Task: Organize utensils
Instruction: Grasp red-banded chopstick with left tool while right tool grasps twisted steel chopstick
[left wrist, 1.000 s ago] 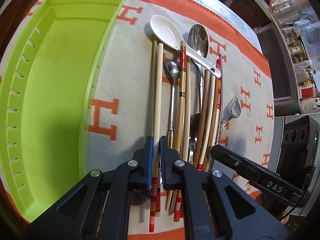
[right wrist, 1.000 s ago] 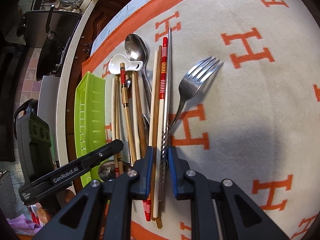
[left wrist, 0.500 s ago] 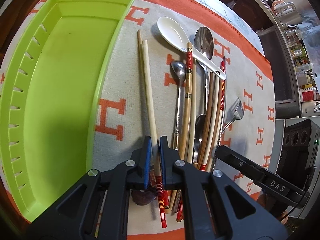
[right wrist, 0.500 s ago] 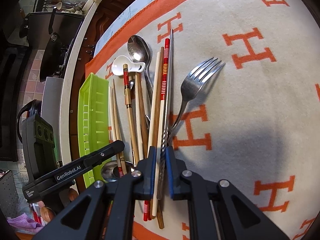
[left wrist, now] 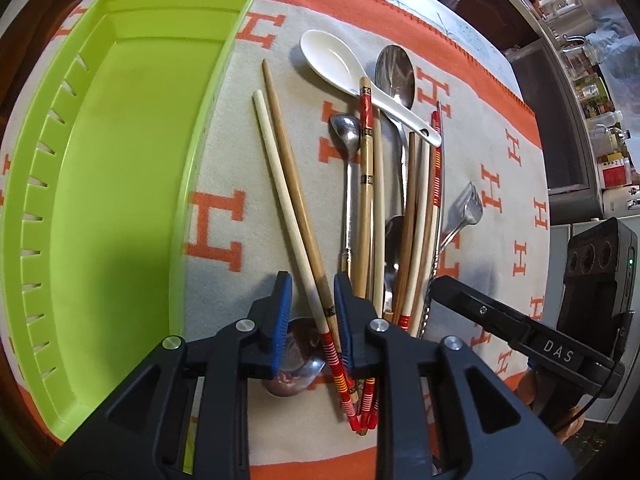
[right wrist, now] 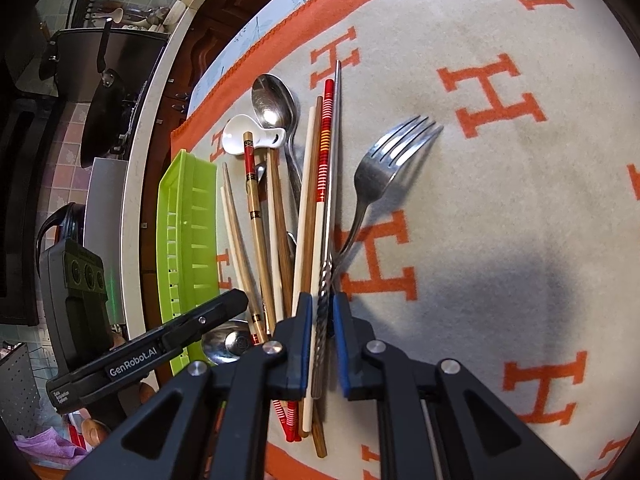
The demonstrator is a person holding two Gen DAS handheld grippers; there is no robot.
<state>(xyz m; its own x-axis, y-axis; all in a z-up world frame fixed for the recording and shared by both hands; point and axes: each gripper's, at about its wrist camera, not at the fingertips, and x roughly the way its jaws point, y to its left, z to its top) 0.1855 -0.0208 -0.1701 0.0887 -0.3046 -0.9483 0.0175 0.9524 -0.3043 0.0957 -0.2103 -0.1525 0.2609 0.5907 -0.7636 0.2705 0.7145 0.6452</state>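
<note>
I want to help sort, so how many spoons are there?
4: white spoon at the far end, large metal spoon beside it, small metal spoon nearer, one spoon bowl under the left gripper. More may hide beneath chopsticks.

Lime-green tray (left wrist: 120, 184), orange-lettered cream cloth (right wrist: 500, 208)

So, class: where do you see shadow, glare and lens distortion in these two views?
Left wrist view: a dark shadow falls in the green tray, whose rim bows with fisheye curvature. Right wrist view: a soft shadow lies on the blanket, and glare glints in the steel spoon.
</note>
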